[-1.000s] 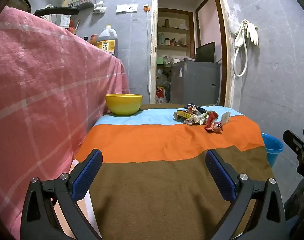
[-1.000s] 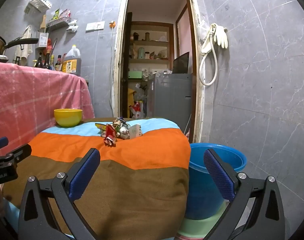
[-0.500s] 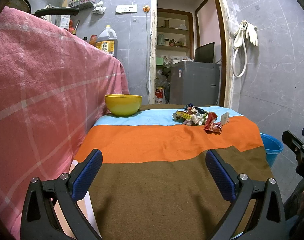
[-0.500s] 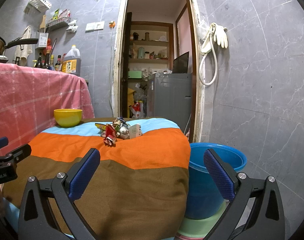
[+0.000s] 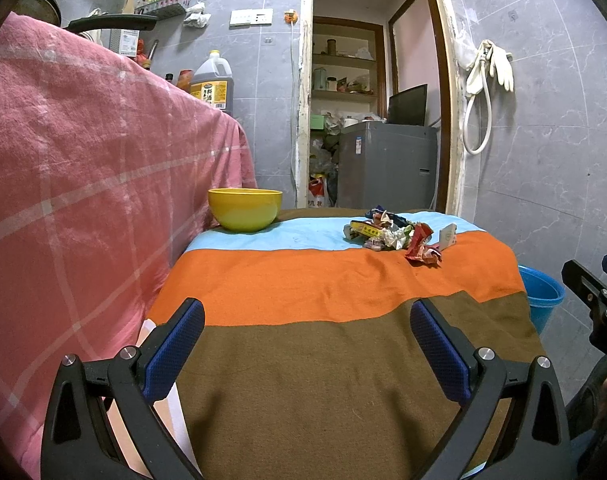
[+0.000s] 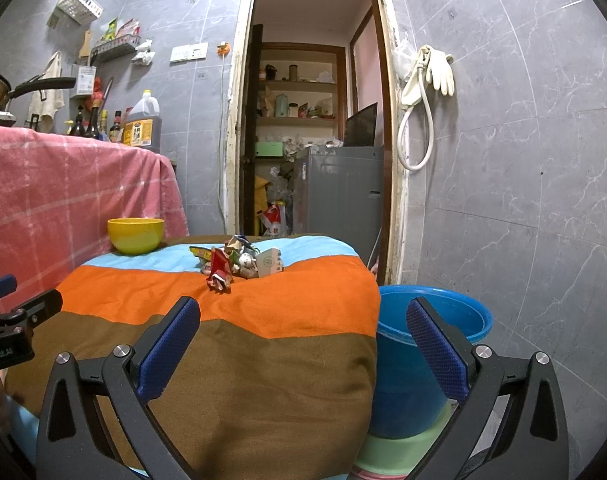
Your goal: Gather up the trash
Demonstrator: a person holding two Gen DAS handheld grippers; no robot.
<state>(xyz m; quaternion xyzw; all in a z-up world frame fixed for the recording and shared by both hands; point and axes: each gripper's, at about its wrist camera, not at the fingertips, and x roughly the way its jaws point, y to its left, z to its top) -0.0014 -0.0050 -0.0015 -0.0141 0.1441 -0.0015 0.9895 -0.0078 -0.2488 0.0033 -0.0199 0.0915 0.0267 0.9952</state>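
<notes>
trash pile (image 5: 397,234) stretches crosswise, both grippers spread empty.

Left gripper (image 5: 306,344) and right gripper (image 6: 302,342) were alike: black angular frames, silver screws at the joints, blue textured pads (image 5: 175,350) inside each finger. White lettering, partly cut off, marked the left gripper's body.

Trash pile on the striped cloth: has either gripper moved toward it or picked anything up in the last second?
Nothing visibly changed. The left gripper and right gripper hang open and empty at the near end of the table, the trash pile lies untouched at the far end, and the yellow bowl and blue bucket are where they were.
</notes>
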